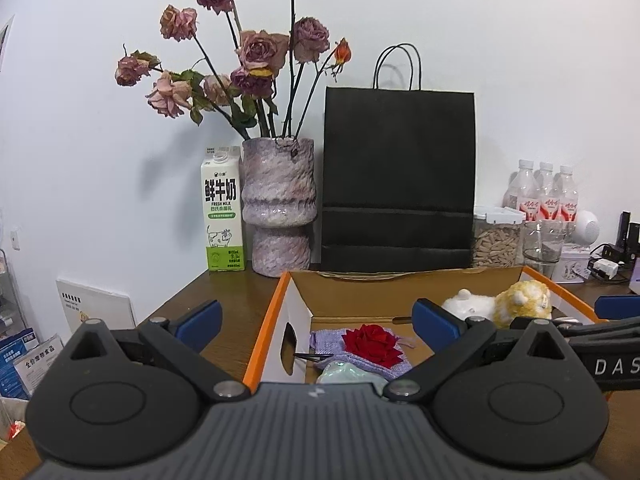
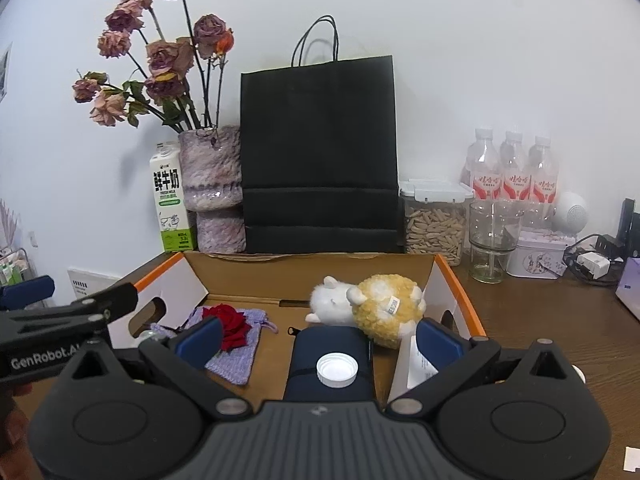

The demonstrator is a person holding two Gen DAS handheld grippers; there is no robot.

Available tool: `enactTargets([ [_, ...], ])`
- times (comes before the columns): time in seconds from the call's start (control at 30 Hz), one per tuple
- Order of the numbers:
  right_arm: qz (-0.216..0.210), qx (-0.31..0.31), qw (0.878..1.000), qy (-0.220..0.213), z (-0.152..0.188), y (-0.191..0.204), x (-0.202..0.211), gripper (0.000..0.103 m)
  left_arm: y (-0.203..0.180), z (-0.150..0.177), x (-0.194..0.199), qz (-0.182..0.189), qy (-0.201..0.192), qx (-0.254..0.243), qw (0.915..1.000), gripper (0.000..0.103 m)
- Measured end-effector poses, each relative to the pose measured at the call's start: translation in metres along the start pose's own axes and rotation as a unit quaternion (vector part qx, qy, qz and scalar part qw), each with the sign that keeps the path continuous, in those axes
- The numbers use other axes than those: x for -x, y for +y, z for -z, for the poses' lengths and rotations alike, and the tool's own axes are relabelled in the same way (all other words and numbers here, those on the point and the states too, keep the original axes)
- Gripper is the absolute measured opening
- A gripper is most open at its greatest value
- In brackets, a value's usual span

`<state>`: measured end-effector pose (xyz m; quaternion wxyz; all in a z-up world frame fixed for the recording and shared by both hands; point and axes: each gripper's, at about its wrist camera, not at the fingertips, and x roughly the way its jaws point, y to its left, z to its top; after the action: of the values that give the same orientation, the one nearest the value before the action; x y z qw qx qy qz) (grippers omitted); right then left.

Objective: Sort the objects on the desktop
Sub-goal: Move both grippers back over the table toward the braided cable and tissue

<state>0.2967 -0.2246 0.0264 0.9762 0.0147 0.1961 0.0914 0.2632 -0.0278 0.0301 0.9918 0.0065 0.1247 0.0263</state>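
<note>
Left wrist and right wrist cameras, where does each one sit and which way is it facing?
Left wrist: sits on the left gripper, facing the box's left end, the red rose and vase; own open fingers show, the other gripper at right.
Right wrist: sits on the right gripper, above the box middle, facing the white cap and plush sheep; own open fingers show.
Shared: box, rose, sheep, black bag, milk carton.
</note>
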Motion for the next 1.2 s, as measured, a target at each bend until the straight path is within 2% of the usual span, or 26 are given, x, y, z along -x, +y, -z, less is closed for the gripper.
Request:
enactTargets([
  [0.37,-0.014,0.020,1.000,0.004,0.017,0.005,0.034,0.103,0.009,0.012,0.027,0.019,0.008,-0.021,0.9996,0.103],
  [0.53,-0.023,0.027,0.999,0.012,0.026,0.008,0.046,0.103,0.019,0.024,0.037,0.028,0.025,-0.023,0.9990,0.103],
  [0.77,-0.029,0.044,0.997,0.051,0.044,0.014,0.049,0.103,0.029,0.042,0.042,0.030,0.065,-0.038,0.9967,0.103],
  [1.2,-0.059,0.041,0.990,0.118,0.066,0.018,0.054,0.103,0.045,0.058,0.048,0.037,0.107,-0.050,0.9923,0.103],
])
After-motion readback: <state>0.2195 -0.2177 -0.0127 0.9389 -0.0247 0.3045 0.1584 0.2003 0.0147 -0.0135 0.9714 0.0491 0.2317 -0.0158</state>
